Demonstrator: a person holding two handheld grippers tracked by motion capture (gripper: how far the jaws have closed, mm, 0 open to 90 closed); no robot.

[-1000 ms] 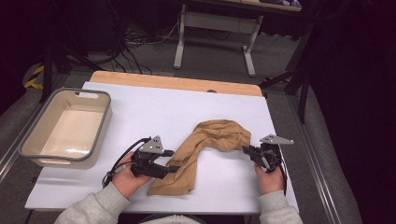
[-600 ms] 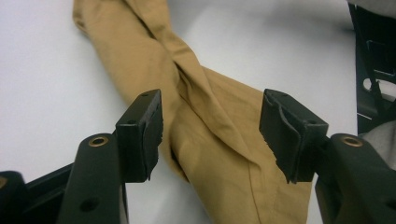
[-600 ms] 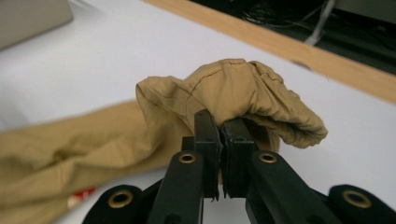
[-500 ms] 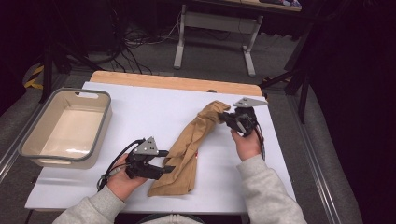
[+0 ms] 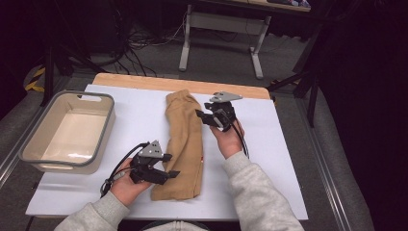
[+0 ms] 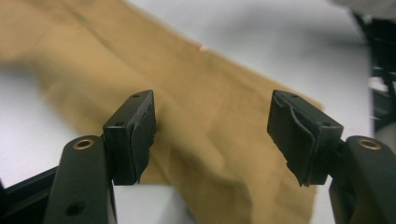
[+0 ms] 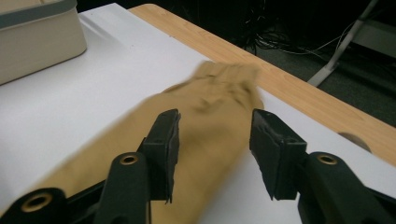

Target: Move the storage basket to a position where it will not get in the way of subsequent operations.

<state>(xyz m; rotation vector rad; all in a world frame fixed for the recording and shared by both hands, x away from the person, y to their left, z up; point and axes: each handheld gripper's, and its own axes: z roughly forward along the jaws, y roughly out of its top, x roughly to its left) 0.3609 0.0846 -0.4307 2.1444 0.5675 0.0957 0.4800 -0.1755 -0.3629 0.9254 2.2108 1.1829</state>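
Note:
A tan cloth lies folded in a long strip on the white table, running from the far edge toward the near edge. My left gripper sits at the strip's near end. Its jaws have just been opening, and the cloth lies beyond them with nothing pinched; the gripper is open. My right gripper hovers just right of the strip's far end. Its jaws have just been opening too, and the gripper stands open above the cloth, holding nothing.
A beige plastic tub stands at the table's left side, seen also as the tub in the right gripper view. A wooden table edge runs along the far side. White surface lies bare right of the cloth.
The right gripper carried the cloth's right part up and across to the far side, then let go. The bunched cloth now lies as a straight strip. The left gripper stayed in place.

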